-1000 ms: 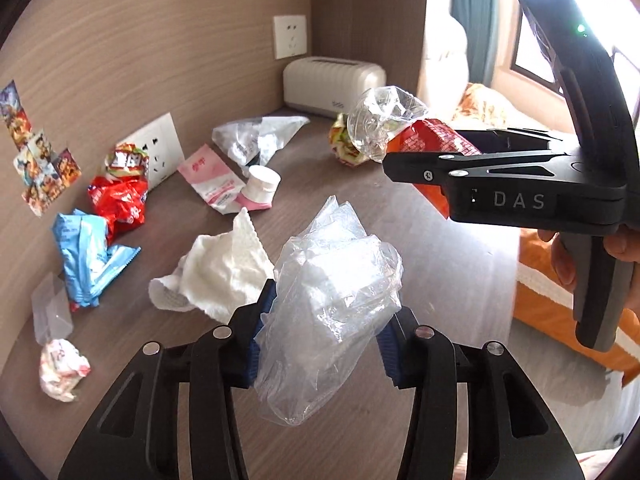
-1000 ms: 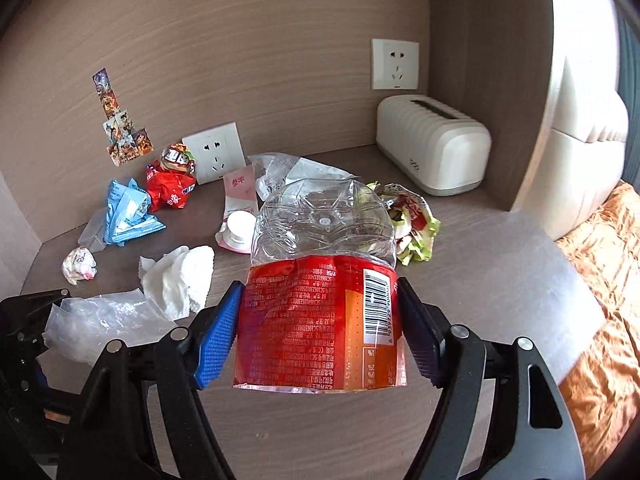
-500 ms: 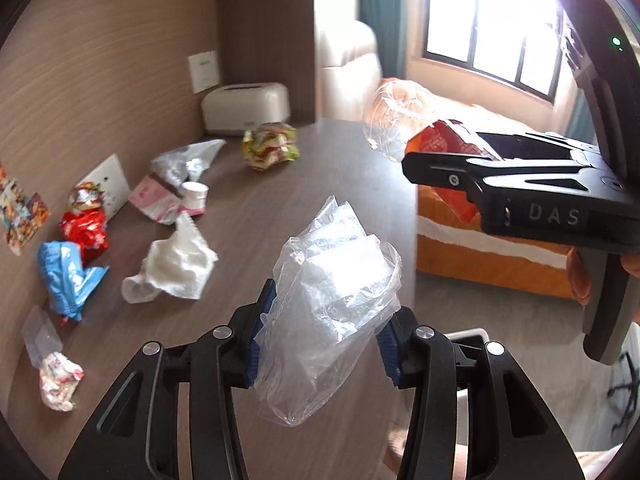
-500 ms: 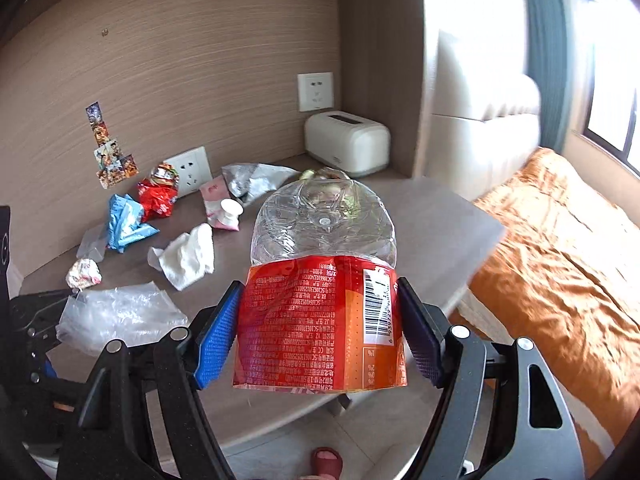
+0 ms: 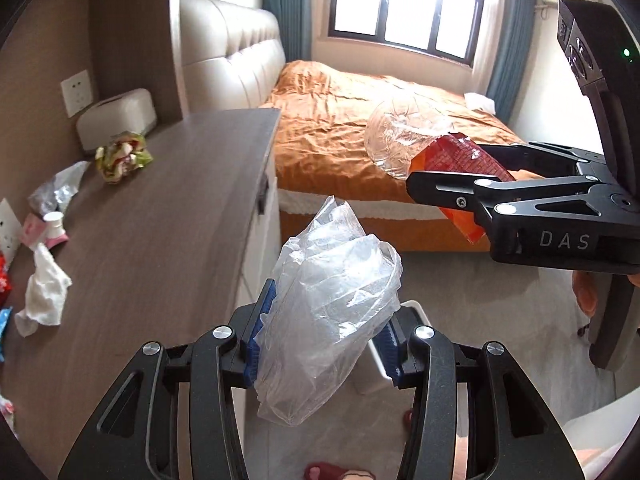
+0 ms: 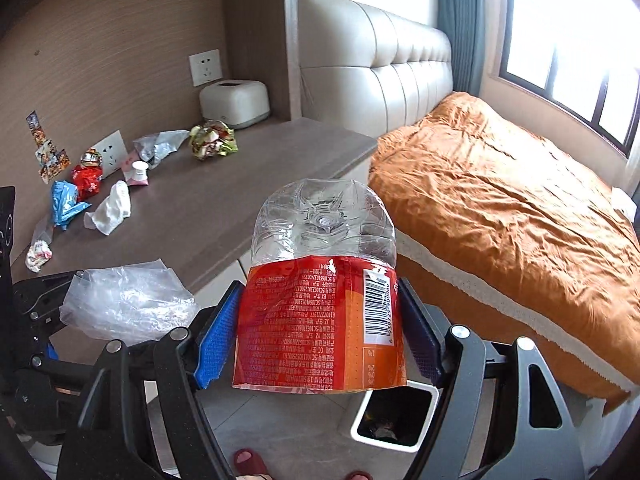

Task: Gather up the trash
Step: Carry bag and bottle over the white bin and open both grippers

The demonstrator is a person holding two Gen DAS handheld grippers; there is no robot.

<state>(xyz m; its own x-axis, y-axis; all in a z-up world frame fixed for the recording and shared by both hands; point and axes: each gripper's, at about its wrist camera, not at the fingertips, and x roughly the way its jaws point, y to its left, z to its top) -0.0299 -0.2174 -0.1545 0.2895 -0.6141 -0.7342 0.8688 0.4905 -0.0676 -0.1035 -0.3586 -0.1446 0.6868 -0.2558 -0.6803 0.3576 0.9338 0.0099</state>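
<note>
Over the bin now: both hands have swung off the desk toward the bed side, so two pieces look about ready to drop. Left gripper is clamped on one clear bag, just beside the bin; right gripper is clamped on one crushed bottle, right above the bin. Away from the bin, on the desk: roughly nine scraps, one white tissue among them.

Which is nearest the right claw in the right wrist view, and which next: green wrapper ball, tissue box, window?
1. Green wrapper ball: on the desk, left of centre.
2. Tissue box: just behind the ball, against the wall.
3. Window: far right, beyond the bed.
</note>
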